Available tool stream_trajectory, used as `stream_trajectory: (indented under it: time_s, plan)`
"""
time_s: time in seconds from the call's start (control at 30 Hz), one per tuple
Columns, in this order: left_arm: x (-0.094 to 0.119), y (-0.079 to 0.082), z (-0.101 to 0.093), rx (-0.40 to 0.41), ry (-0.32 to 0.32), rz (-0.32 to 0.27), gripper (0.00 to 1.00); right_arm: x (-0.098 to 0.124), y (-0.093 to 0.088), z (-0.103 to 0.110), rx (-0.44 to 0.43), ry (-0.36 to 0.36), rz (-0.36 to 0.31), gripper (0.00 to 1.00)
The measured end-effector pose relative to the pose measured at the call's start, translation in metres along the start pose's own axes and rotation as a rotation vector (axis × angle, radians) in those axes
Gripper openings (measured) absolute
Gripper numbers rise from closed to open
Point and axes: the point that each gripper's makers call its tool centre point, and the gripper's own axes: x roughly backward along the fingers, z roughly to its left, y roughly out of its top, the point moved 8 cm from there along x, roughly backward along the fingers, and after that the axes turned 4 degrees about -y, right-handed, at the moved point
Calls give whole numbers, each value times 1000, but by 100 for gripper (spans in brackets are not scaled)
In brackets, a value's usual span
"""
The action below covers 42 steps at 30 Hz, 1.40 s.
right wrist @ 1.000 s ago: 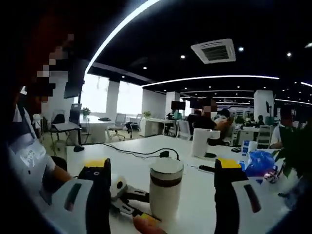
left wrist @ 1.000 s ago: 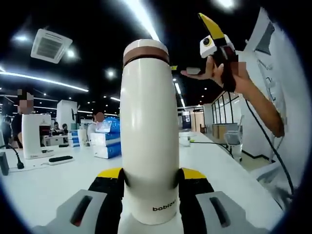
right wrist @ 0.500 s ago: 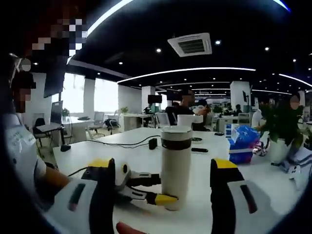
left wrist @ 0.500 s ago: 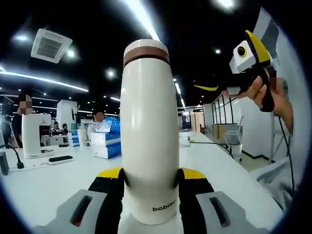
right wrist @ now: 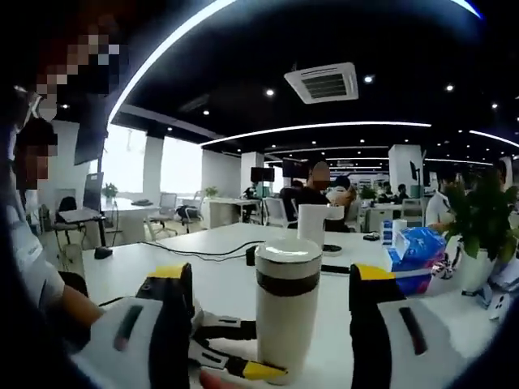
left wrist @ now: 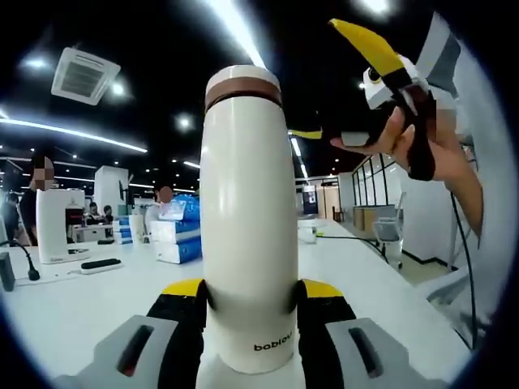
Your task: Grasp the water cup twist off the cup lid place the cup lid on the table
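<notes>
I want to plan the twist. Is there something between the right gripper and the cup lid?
Nothing visible. The right gripper is open, and the lid stands free between its jaws, untouched. The left gripper clamps the cup lower down.

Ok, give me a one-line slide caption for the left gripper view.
Left gripper clamps a white cylindrical cup with brown-banded lid while the open right gripper hovers nearby.

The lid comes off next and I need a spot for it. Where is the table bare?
Bare white table lies left of the water cup, between it and the black cable. Right of the cup is crowded by the blue bag and potted plant. The left tongs clamp the cup's base.
</notes>
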Motion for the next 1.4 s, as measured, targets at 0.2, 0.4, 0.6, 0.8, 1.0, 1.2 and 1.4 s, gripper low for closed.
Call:
stream_trajectory:
  time_s: [0.2, 0.4, 0.6, 0.8, 1.0, 1.2, 1.4]
  plan:
    - [0, 0, 0, 2, -1, 0, 45, -13, 6, -3, 17, 12, -22, 81]
    - [0, 0, -1, 2, -1, 0, 45, -19, 3, -6, 14, 12, -9, 80]
    - [0, 0, -1, 2, -1, 0, 45, -28, 1, -11, 28, 0, 30, 66]
    - [0, 0, -1, 2, -1, 0, 45, -33, -2, -12, 11, 14, 44, 60]
    - [0, 0, -1, 3, -1, 0, 45, -36, -4, -10, 25, 31, 65, 56]
    - [1, 0, 0, 4, -2, 0, 45, -36, -4, -14, 39, 50, 67, 46]
    - [0, 0, 0, 4, -1, -2, 45, -36, -4, -21, 26, 155, 79, 46]
